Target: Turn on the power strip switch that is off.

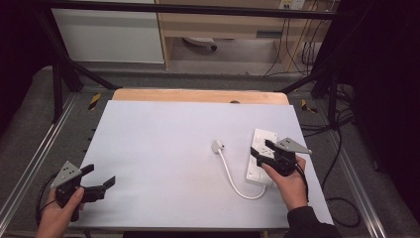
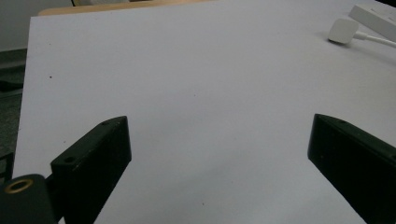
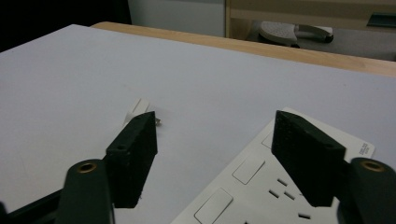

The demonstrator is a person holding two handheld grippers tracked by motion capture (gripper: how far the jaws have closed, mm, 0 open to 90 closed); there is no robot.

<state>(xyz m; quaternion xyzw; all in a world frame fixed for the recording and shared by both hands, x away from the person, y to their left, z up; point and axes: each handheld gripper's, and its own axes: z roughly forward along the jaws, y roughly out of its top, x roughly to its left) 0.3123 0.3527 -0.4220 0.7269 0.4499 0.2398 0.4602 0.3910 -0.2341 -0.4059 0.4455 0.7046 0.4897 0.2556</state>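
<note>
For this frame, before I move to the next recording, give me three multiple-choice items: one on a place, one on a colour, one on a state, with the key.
1. Where does the power strip lie on the table?
A. on the person's right side
B. at the far left corner
C. on the floor

2. What colour is the plug with its cable?
A. black
B. white
C. red

3. How does the left gripper stand?
A. shut on the plug
C. shut on the power strip
B. open, holding nothing

Key: 1 A, the high view shows the strip under the right gripper at the table's right. 2 B, plug and cable are white in the high view. 3 B, the left gripper view shows its jaws wide apart over bare table.
</note>
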